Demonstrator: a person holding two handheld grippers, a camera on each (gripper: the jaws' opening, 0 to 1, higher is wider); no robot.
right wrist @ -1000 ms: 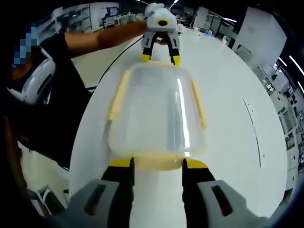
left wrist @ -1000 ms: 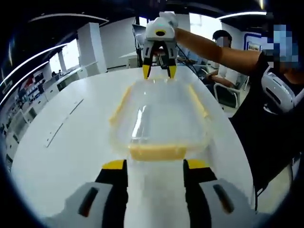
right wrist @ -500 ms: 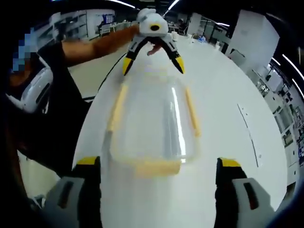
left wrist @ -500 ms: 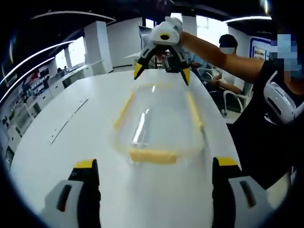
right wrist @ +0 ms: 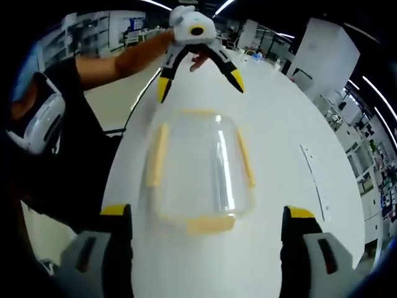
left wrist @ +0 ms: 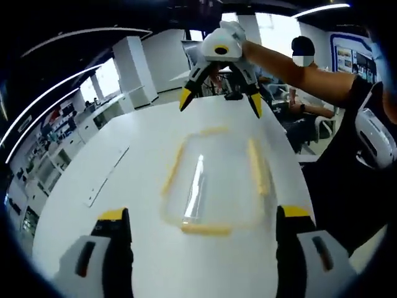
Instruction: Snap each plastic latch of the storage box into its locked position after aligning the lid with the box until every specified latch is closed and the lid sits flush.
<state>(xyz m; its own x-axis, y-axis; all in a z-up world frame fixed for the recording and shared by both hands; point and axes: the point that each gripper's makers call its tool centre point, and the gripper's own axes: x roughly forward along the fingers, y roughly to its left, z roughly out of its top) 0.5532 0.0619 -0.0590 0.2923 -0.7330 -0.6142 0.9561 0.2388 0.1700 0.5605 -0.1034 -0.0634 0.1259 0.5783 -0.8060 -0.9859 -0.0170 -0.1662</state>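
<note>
A clear storage box point(left wrist: 214, 180) with its lid on rests on the white table point(left wrist: 124, 143). Yellow latches lie along all its sides, the near one point(left wrist: 206, 229) towards my left gripper. My left gripper point(left wrist: 205, 214) is open wide, held above and short of that end, with nothing between its jaws. My right gripper point(left wrist: 220, 102) hovers open over the far end. In the right gripper view the box point(right wrist: 198, 171) lies ahead of my open right gripper point(right wrist: 206, 211), its near latch point(right wrist: 209, 223) below the jaws. The left gripper point(right wrist: 200, 85) hangs open beyond it.
A thin grey strip point(left wrist: 108, 177) is set into the tabletop left of the box, also seen as a strip point(right wrist: 313, 174) to the right. The table edge point(right wrist: 121, 155) runs close to the person's body. A seated person point(left wrist: 304, 56) and desks fill the room behind.
Both grippers have gone from nearly shut at the box's end latches to wide open. They have pulled up and back, so the box looks smaller and lower.
</note>
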